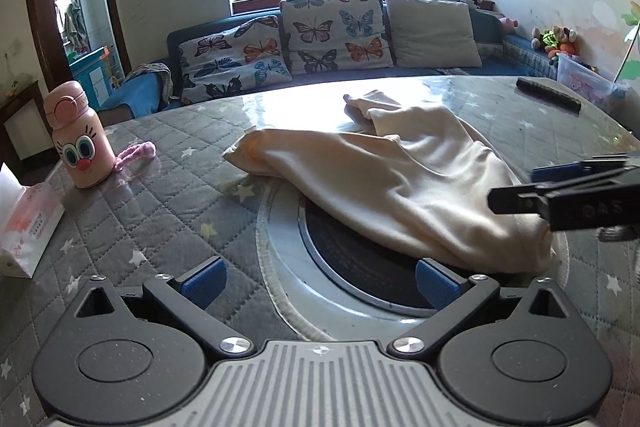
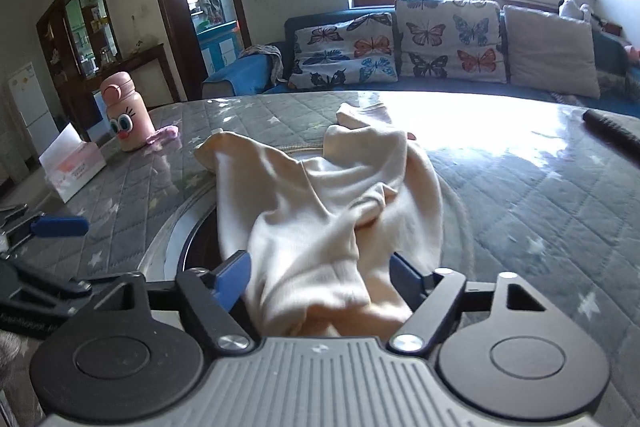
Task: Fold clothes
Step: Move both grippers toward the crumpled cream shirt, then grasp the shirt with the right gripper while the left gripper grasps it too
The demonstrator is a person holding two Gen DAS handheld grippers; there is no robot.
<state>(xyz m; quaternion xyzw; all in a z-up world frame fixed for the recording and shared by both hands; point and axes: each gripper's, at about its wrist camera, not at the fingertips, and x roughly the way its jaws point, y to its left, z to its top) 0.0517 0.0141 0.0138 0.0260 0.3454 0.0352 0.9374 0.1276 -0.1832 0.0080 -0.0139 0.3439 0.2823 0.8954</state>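
Closest in the right wrist view, the right gripper [image 2: 318, 283] has the near end of the cream garment [image 2: 320, 195] bunched between its blue pads [image 2: 234, 277]; the cloth fills the gap and the pads appear to touch it on both sides, though whether they truly pinch it I cannot tell for sure. In the left wrist view the left gripper [image 1: 318, 277] stands spread wide with nothing between its fingers, hovering over the round inset plate [image 1: 360, 267] near the tabletop's near edge.

Beyond the grippers, the garment [image 1: 400, 183] lies rumpled from the inset plate toward the middle of the quilted tabletop [image 1: 160, 195], its far end twisted and reaching toward the far edge. A pink bottle [image 1: 78, 143] and a tissue box [image 1: 28, 223] sit by the left edge, and a dark remote [image 1: 548, 93] lies near the far right corner.

The likely trouble is the hold: a thick, loose wad taken instead of a single hem could slip out or drag the whole piece in a lump when lifted, so no clean crease forms. The twisted far end could also stay folded under. With the left gripper empty, one-sided pulling may skew the cloth toward the bottle.
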